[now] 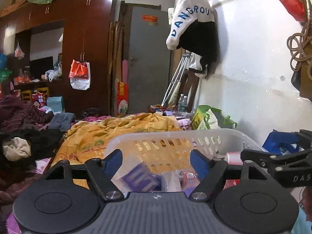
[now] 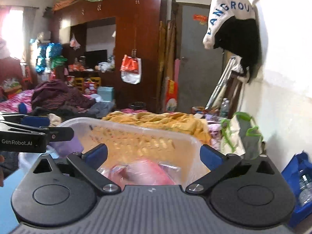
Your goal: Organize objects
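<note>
Left wrist view: the left tongs [image 1: 156, 160] stand released, nothing between the pads, directly over the near end of the white basket [image 1: 175, 136]. Below them lie a purple box [image 1: 139, 177] and soft wrapped packets; a pink roll [image 1: 234, 158] sits to their right. Right wrist view: the right tongs [image 2: 154, 156] are likewise released above a pink packet [image 2: 144, 171] in the basket [image 2: 136, 128]. Judged light, crinkly and slippery; the stiff box offers the surest hold across its flat sides.

A cluttered home bedroom.
A bed under a rumpled yellow blanket [image 1: 117, 132], a tall dark-red wardrobe [image 1: 87, 39], piled clothes [image 2: 58, 97] and a grey door [image 1: 148, 62].
</note>
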{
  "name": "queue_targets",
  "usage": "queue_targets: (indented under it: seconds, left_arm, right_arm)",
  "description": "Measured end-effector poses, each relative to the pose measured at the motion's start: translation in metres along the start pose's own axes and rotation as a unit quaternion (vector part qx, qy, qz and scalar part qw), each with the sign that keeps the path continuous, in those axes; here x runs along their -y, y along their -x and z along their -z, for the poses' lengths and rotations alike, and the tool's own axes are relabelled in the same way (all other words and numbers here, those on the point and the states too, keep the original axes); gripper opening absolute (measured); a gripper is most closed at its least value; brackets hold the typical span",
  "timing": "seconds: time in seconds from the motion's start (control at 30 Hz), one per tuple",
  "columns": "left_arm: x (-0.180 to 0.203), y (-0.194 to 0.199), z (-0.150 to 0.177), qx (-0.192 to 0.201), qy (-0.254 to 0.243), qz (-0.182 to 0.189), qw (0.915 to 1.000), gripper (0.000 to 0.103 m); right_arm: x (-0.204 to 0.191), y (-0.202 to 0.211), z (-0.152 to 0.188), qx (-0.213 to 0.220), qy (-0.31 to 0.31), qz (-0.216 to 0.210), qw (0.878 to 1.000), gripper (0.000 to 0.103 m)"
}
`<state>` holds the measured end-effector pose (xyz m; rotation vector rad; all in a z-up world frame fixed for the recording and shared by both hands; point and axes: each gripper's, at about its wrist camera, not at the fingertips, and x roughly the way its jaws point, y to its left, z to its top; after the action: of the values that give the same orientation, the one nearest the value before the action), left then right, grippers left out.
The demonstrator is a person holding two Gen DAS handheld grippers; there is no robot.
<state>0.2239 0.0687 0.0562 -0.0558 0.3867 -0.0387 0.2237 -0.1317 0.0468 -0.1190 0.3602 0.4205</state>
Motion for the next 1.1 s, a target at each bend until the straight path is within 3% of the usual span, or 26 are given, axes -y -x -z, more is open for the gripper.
queue_targets:
  seconds: [0.23,0.47,0.57,0.73,0.87,0.97,1.1]
  left_arm:
    - [0.009,0.048,0.014,0.048,-0.027,0.002,0.9985,0.088]
    - [0.026,0.059,0.022,0.033,-0.030,0.014,0.9989,0.093]
    - [0.030,0.059,0.025,0.020,-0.025,0.031,0.9990,0.094]
    - [0.034,0.061,0.032,0.023,-0.030,0.016,0.9992,0.099]
    - [0.035,0.054,0.033,0.011,-0.034,0.026,0.9990,0.099]
    - [0.040,0.052,0.036,0.014,-0.048,0.005,0.9987,0.099]
    - [0.042,0.056,0.037,0.014,-0.049,0.011,0.9987,0.099]
  right_arm:
    - [0.002,0.041,0.015,0.024,-0.017,-0.023,0.999,0.103]
    - [0.003,0.054,0.019,0.023,-0.023,0.022,0.999,0.103]
    - [0.010,0.058,0.020,0.018,-0.035,0.015,0.999,0.103]
    - [0.021,0.059,0.023,0.012,-0.051,0.015,0.998,0.103]
    - [0.023,0.060,0.027,-0.002,-0.058,0.001,0.998,0.103]
    - [0.021,0.062,0.030,-0.003,-0.058,-0.001,0.998,0.103]
    - [0.020,0.064,0.031,-0.003,-0.057,-0.001,0.998,0.103]
